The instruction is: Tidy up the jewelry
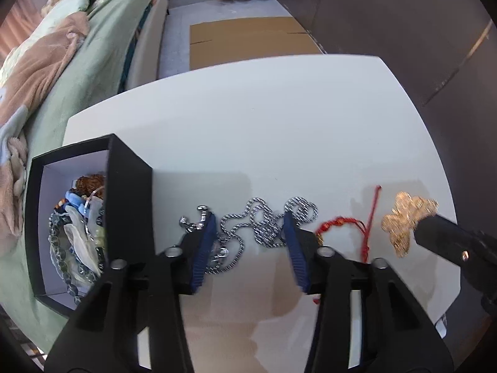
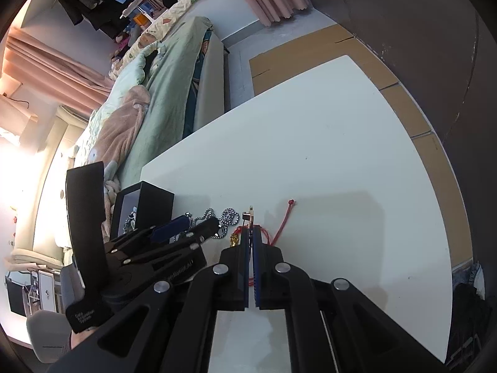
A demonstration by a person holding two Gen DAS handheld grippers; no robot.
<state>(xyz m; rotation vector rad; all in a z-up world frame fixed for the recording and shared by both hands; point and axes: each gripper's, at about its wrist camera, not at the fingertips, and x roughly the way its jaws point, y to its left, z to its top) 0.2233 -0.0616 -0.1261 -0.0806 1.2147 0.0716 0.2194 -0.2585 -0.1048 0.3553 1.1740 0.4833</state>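
The left hand-held gripper (image 1: pixel 250 233) hangs wide open over the silver chain (image 1: pixel 264 220); the right hand-held gripper (image 2: pixel 251 233) pinches a gold ornament (image 1: pixel 407 220).

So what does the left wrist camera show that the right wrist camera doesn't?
Only the left wrist view shows the gold butterfly piece face-on in the right gripper, and the jewelry piled inside the black box. Only the right wrist view shows the right gripper's fingers nearly closed on that piece, seen edge-on. Both show the silver chain, red cord bracelet, open left gripper and white table.
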